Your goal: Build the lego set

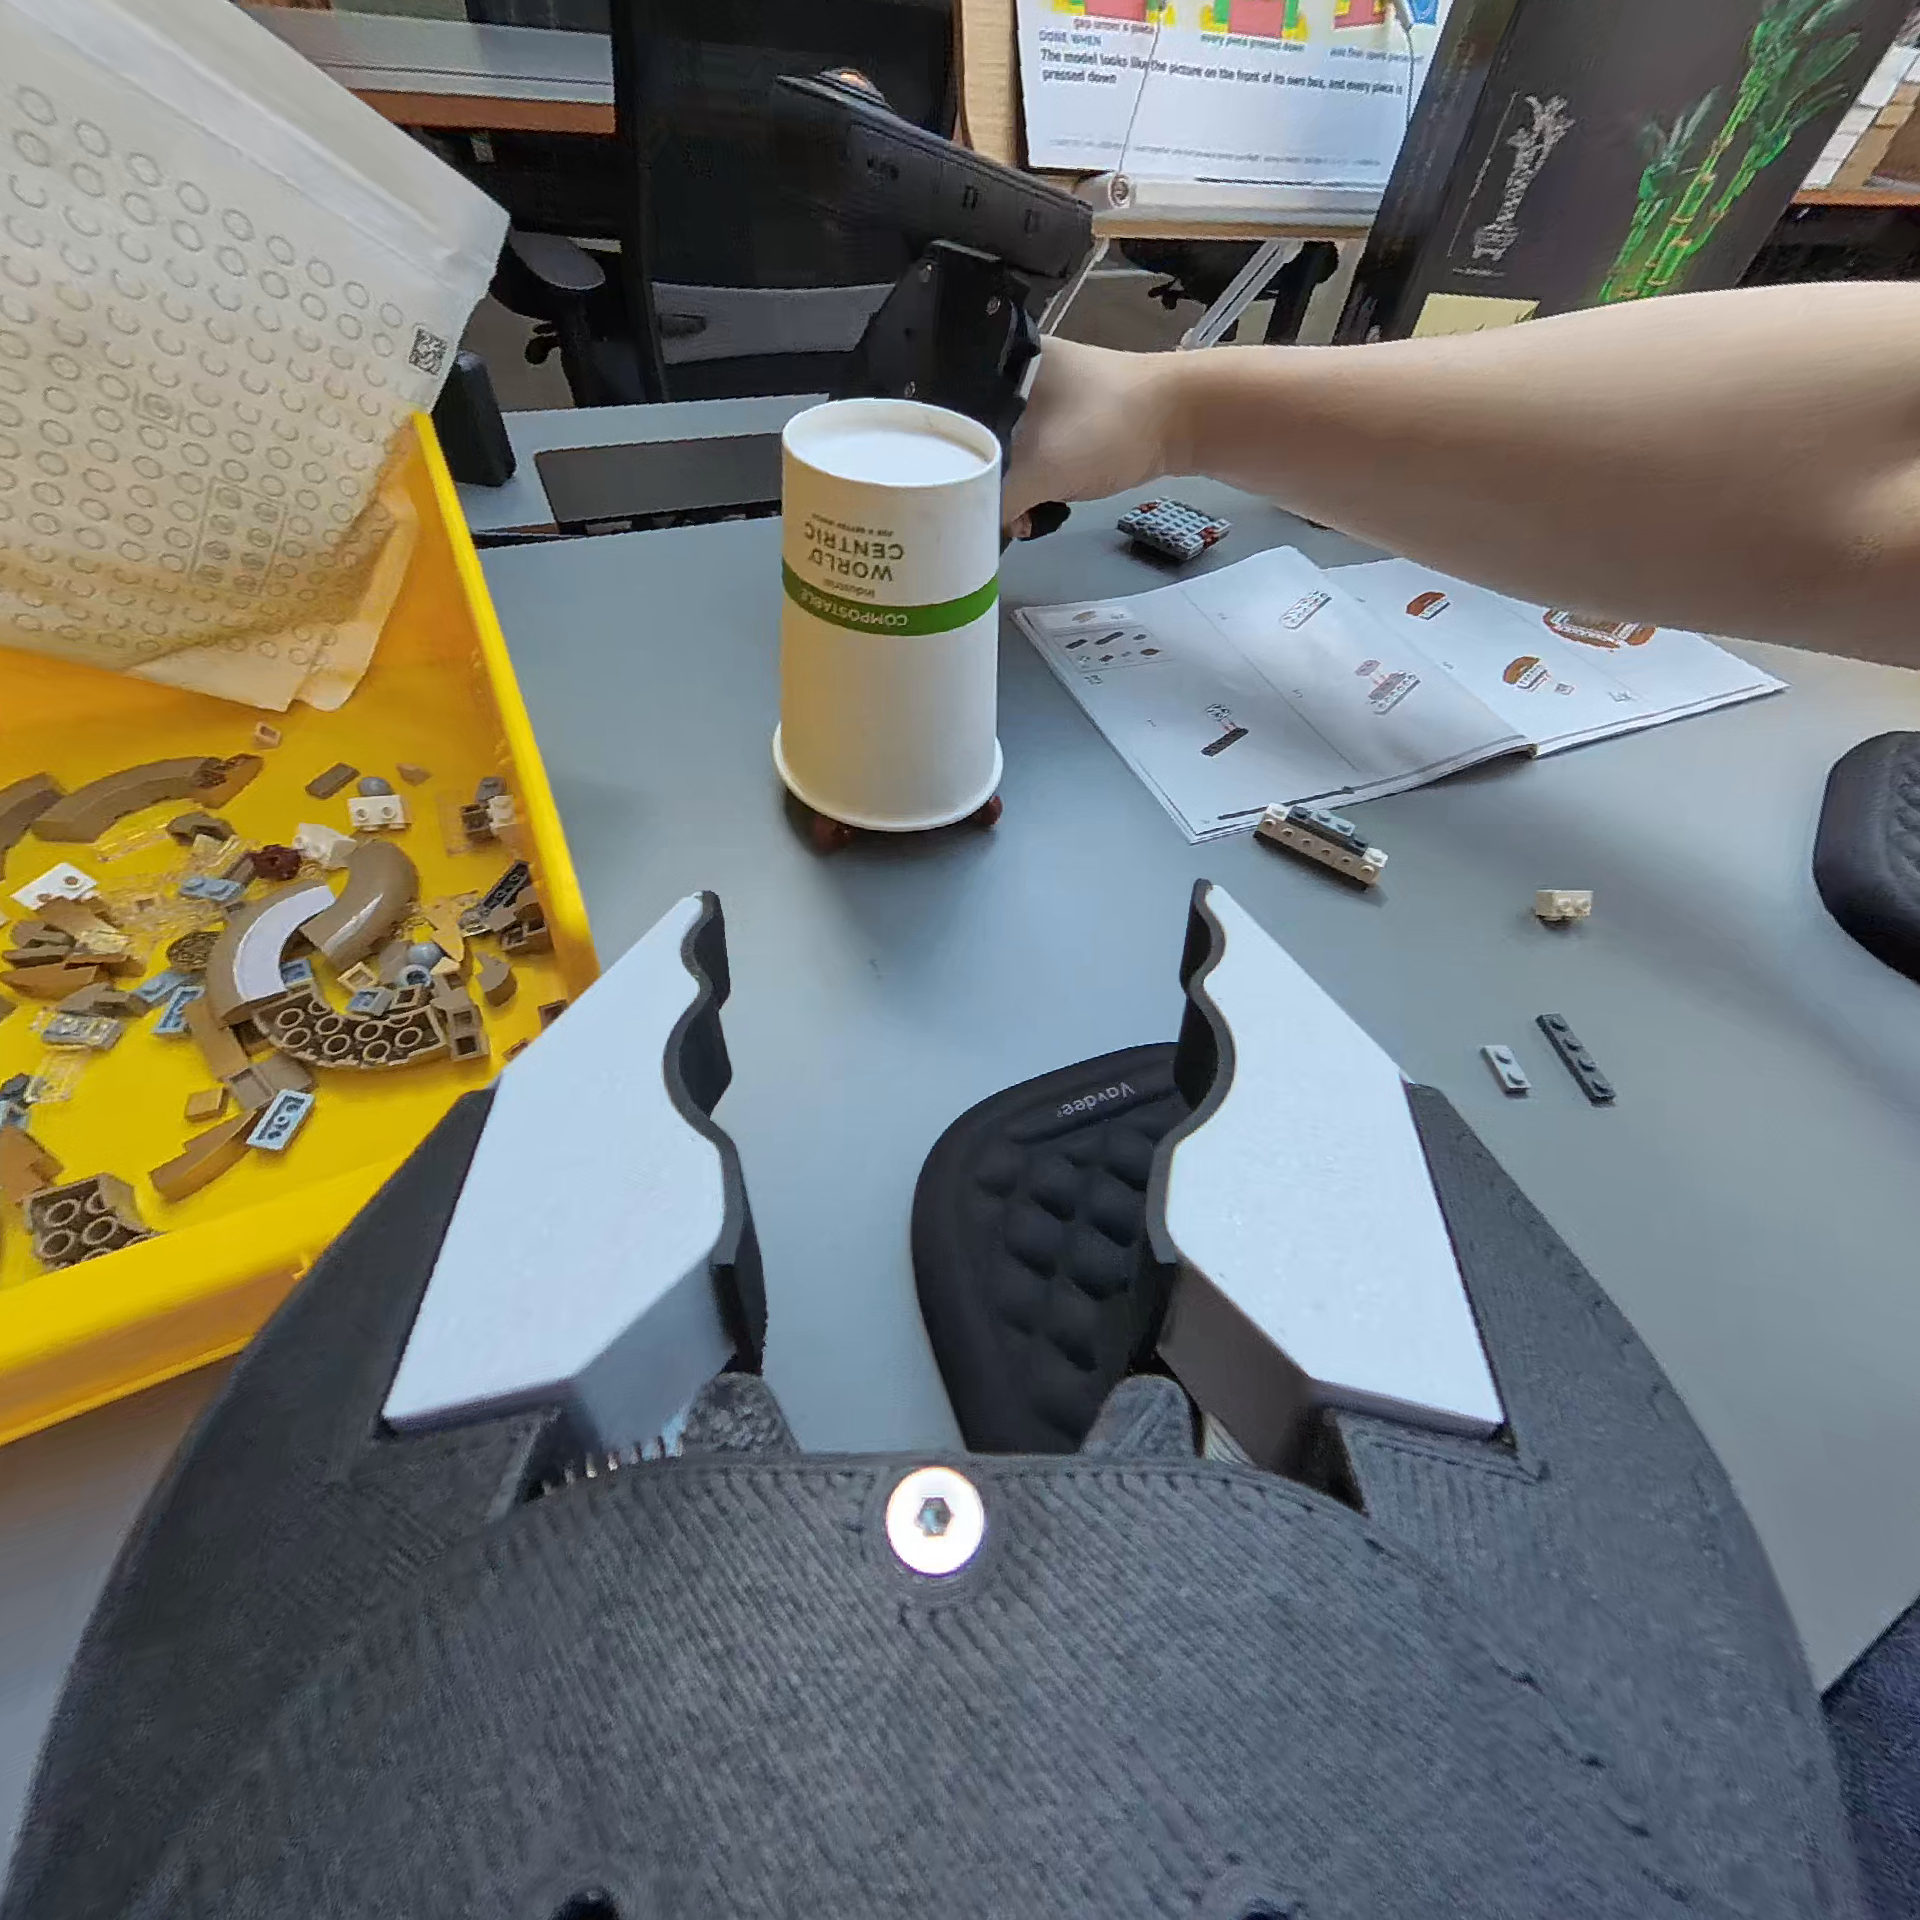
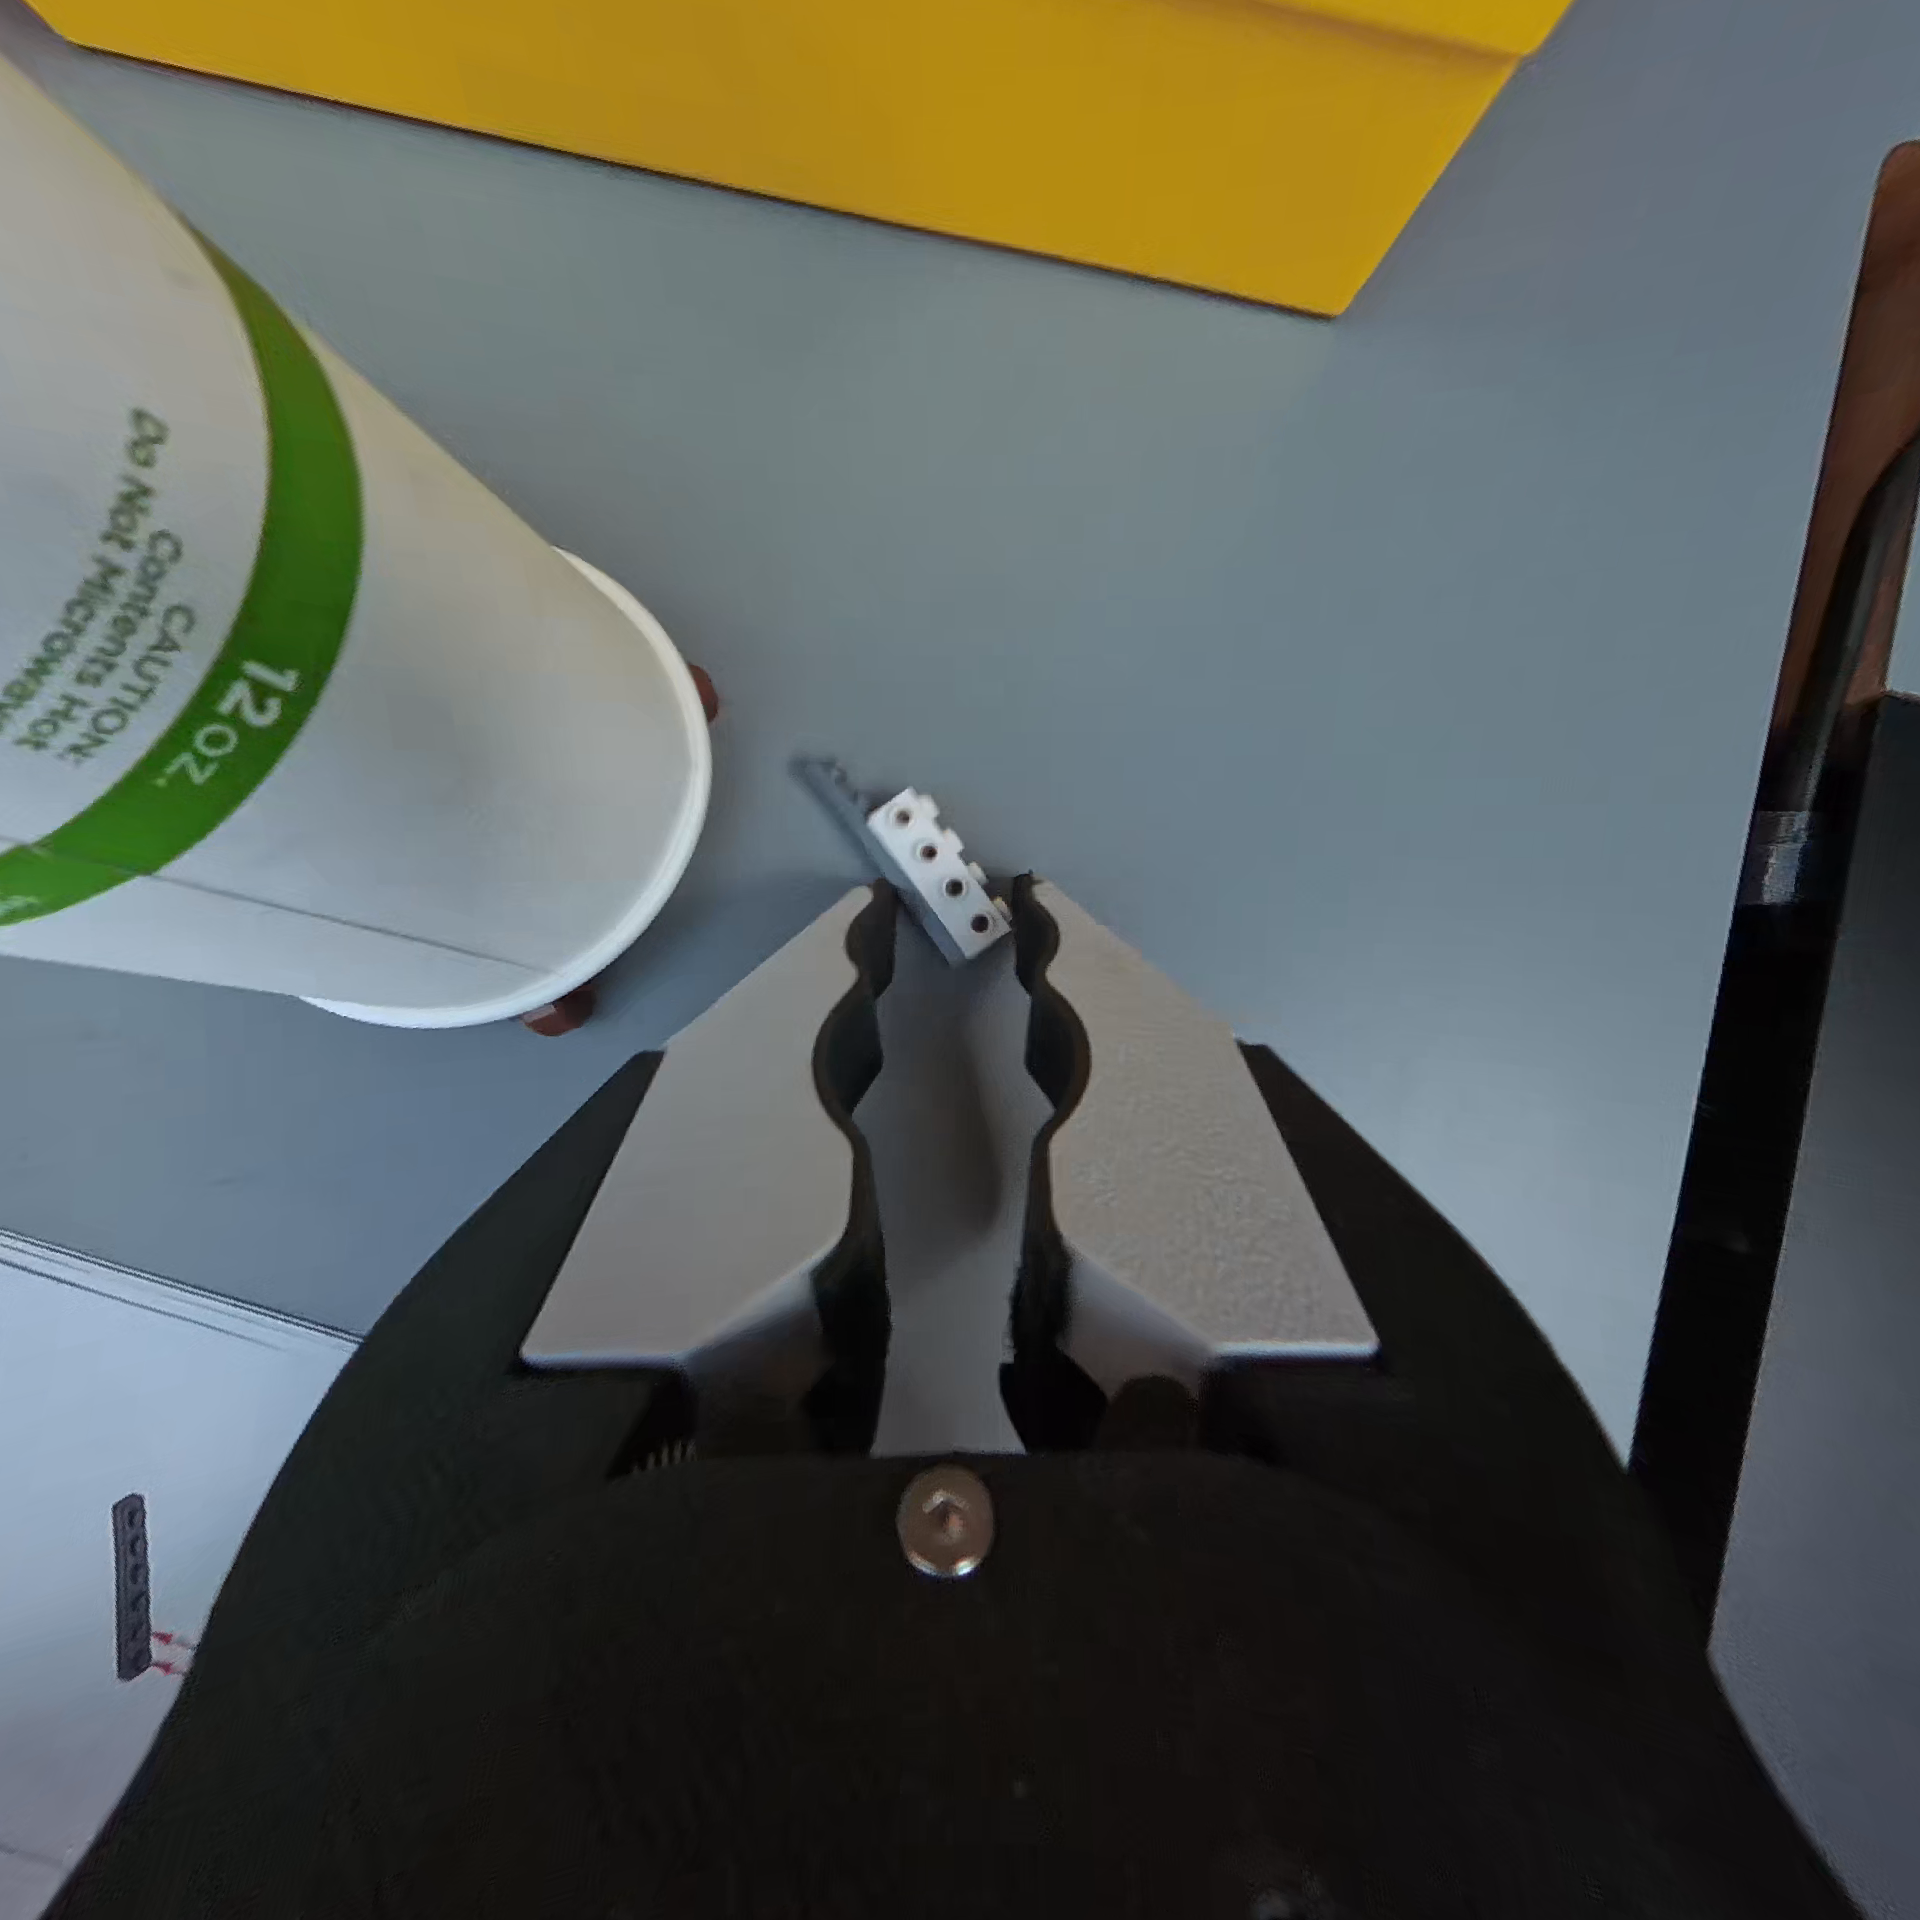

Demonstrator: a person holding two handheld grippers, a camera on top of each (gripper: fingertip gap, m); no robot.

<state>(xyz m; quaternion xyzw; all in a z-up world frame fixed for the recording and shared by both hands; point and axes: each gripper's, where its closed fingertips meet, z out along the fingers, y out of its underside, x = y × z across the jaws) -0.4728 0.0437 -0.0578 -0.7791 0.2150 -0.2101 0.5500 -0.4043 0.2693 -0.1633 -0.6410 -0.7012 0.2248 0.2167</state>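
My left gripper [image 1: 956, 904] is open and empty above the grey table [image 1: 883, 1039]. My right gripper [image 2: 951, 896] is shut on a small assembly [image 2: 935, 878], a white holed brick on a grey plate, pinched at its tips close over the table. In the left wrist view the right gripper [image 1: 1029, 520] is behind an upturned white paper cup [image 1: 888, 623], held by a hand. The cup [image 2: 312, 675] rests on reddish-brown pieces [image 1: 831, 831]. A yellow tray [image 1: 499, 665] at the left holds several loose brown, tan and grey bricks [image 1: 312, 966].
An open instruction booklet [image 1: 1351, 675] lies at the right. Near it are a black-and-tan assembly [image 1: 1320, 842], a grey studded assembly [image 1: 1172, 525], a tan piece [image 1: 1564, 904], a black plate [image 1: 1574, 1055] and a grey plate [image 1: 1504, 1070]. A black wrist rest [image 1: 1039, 1226] lies under my left gripper. A white bag [image 1: 187, 364] overhangs the tray. One gripper's finger ends stand about 25 centimeters off the other's.
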